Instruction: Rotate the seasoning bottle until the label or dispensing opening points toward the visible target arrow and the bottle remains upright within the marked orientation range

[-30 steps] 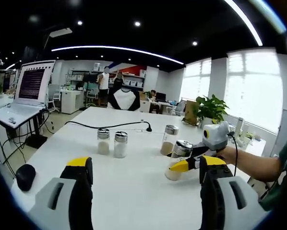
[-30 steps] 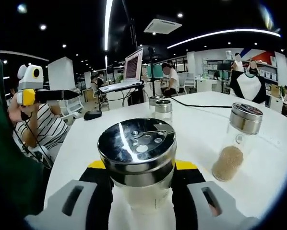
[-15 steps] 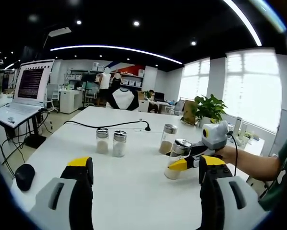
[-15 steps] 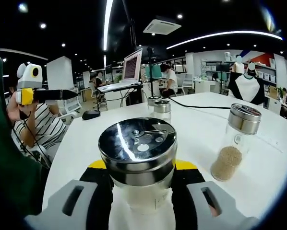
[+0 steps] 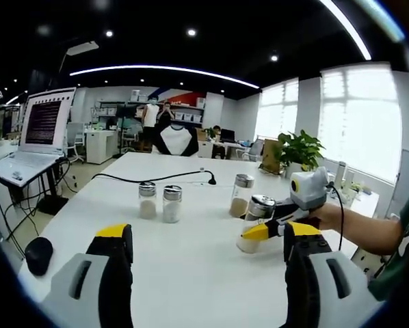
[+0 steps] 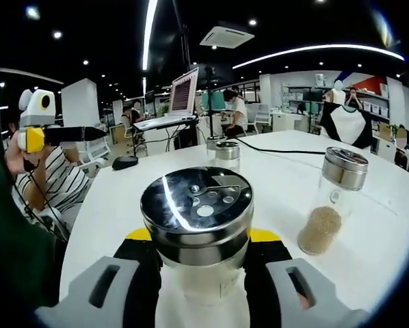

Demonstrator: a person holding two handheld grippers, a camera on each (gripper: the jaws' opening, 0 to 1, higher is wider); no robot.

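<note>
The seasoning bottle is clamped upright between the closed fingers of the right gripper, above the white desk. The left gripper is held open, grasping nothing. No target arrow is discernible. Rotation is best applied slowly about the vertical axis, keeping the perforated lid level.
</note>
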